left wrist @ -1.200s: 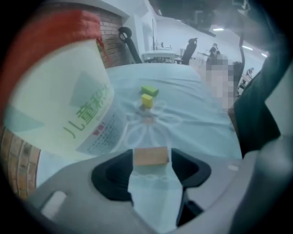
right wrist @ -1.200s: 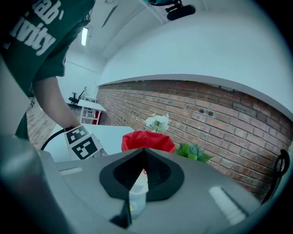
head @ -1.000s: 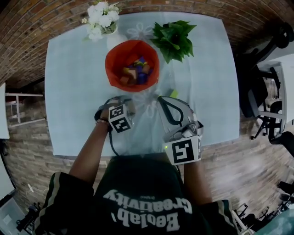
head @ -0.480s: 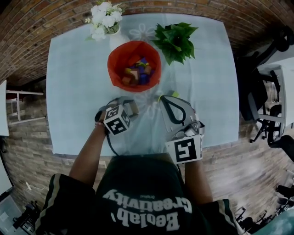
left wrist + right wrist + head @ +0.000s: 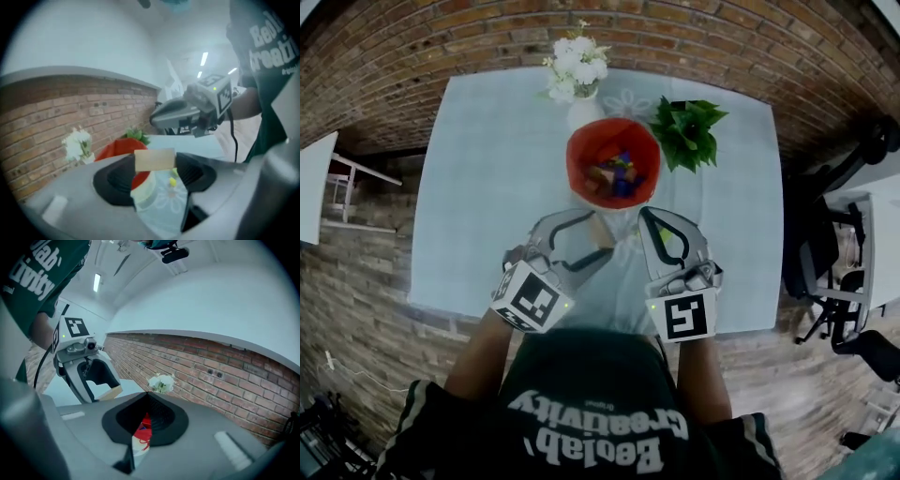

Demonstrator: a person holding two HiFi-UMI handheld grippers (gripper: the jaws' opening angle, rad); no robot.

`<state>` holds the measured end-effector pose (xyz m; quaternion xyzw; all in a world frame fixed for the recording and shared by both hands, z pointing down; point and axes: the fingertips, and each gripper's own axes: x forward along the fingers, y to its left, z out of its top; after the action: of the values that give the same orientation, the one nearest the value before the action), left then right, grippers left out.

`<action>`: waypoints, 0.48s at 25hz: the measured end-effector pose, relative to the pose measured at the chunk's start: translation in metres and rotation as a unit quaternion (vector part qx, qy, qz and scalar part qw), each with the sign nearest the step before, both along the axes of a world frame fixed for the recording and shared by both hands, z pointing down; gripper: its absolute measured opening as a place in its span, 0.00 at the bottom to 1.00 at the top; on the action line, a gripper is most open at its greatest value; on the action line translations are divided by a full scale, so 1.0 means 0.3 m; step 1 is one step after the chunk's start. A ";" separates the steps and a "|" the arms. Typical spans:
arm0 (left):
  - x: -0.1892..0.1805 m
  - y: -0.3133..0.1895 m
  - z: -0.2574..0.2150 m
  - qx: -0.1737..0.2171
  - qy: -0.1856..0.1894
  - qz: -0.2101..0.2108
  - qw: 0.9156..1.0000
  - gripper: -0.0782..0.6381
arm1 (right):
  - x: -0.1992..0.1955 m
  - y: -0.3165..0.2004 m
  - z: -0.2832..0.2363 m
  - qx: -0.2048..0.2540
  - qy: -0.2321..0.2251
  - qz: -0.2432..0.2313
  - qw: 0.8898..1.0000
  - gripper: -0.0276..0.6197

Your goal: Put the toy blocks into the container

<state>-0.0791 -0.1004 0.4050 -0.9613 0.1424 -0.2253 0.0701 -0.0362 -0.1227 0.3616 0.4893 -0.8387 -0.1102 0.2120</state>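
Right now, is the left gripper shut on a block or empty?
Shut on a block: the left gripper clamps a tan wooden block between its pads, which press on both ends.

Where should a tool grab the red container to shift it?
On the near rim of the red container, from above, with one jaw inside the wall and one outside. It stands upright and open, and the white flowers and green plant crowd its far side.
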 end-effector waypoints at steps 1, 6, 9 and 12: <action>-0.006 -0.004 -0.055 0.026 0.018 -0.008 0.999 0.49 | -0.014 -0.001 -0.018 0.006 0.001 -0.005 1.000 0.05; -0.052 -0.038 -0.228 0.114 0.077 -0.068 0.988 0.49 | -0.058 0.000 -0.128 0.040 -0.016 -0.024 0.999 0.05; -0.062 -0.044 -0.229 0.115 0.075 -0.076 0.988 0.49 | -0.068 -0.008 -0.138 0.041 -0.015 -0.026 0.999 0.05; -0.062 -0.059 -0.227 0.117 0.071 -0.077 0.988 0.49 | -0.068 -0.015 -0.131 0.038 -0.014 -0.026 0.999 0.05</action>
<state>-0.0978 -0.1180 0.3369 -0.9462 0.2460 -0.1433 0.1540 -0.0566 -0.1272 0.3223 0.4762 -0.8494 -0.1407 0.1788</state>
